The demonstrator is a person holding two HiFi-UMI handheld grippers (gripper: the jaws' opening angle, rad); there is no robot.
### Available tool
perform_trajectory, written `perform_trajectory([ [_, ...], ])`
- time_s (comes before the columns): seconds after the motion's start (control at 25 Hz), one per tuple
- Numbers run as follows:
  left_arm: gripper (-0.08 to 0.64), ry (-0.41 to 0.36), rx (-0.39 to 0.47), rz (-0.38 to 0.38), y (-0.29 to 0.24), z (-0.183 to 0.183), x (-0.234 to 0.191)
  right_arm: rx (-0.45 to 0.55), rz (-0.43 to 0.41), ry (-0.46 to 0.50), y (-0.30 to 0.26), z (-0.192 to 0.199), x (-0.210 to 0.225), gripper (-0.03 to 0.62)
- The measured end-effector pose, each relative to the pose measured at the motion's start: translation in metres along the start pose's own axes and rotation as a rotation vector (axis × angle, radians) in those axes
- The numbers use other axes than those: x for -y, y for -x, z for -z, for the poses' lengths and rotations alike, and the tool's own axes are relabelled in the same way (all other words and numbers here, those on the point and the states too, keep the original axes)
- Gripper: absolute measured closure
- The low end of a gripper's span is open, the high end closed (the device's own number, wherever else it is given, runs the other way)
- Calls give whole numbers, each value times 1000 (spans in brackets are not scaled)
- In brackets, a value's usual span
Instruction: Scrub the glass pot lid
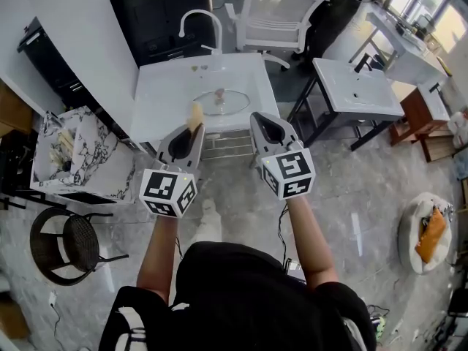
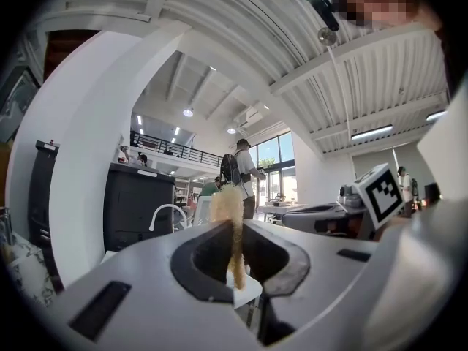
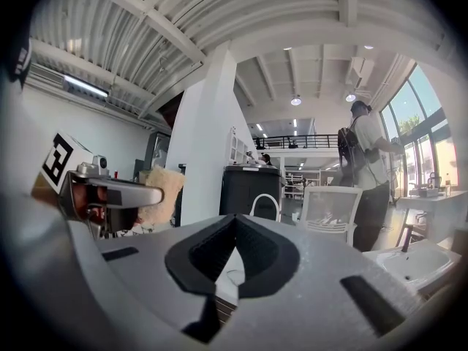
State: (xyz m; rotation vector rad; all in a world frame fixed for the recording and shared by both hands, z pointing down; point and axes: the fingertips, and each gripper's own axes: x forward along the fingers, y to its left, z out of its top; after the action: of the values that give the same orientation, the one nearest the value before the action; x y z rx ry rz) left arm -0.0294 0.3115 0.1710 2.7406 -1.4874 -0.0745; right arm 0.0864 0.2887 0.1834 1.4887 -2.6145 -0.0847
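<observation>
- Two grippers show in the head view, side by side in front of the white worktop (image 1: 164, 90) and short of its front edge. The left gripper (image 1: 194, 128) pinches one yellowish sponge (image 1: 196, 112). The right gripper (image 1: 257, 118) has its jaws pressed together.
- One glass pot lid (image 1: 221, 102) lies knob up on the worktop, near the middle of the front edge. It is just beyond the sponge and apart from both grippers. One curved faucet (image 1: 201, 19) stands at the back edge.
- One office chair (image 1: 276, 14), one second sink unit (image 1: 357, 88) and one black stool (image 1: 76, 244) stand around. One round white tub (image 1: 418, 240) on the floor holds one orange thing (image 1: 430, 233).
- One sponge (image 2: 227, 205) stands upright in the left gripper view, clamped between the jaws of the left gripper (image 2: 235, 227). The right gripper (image 2: 322, 215) is at the right, and the faucet (image 2: 168, 214) is behind.
- Nothing sits between the jaws of the right gripper (image 3: 234, 222) in its own view; they meet at the tips. One sponge (image 3: 165, 189) shows at the left, one faucet (image 3: 265, 204) is ahead, and one person (image 3: 369, 168) stands at the right.
</observation>
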Motion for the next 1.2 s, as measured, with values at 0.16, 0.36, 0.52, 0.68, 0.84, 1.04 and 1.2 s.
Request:
perform_trajectory([
  [0.16,534,14,-8,5,-32,2,-23,-9,-15,3,-34,0,12,594],
  [0.36,534,29,-15,22,-73,1,-52,-24,-14,3,-76,-2,31,594],
  [0.52,534,38,-21,40,-100,1,-77,-40,0,-2,-108,-3,44,593],
  [0.68,534,53,-28,54,-122,0,-105,-52,13,0,-141,-5,52,593],
  [0.84,534,33,-34,70,-139,2,-133,-59,20,4,-176,-7,53,594],
  [1.04,534,16,-35,104,-160,4,-161,-75,30,4,-214,-4,56,594],
  [1.2,534,24,-42,122,-172,12,-182,-91,47,-2,-236,5,59,593],
])
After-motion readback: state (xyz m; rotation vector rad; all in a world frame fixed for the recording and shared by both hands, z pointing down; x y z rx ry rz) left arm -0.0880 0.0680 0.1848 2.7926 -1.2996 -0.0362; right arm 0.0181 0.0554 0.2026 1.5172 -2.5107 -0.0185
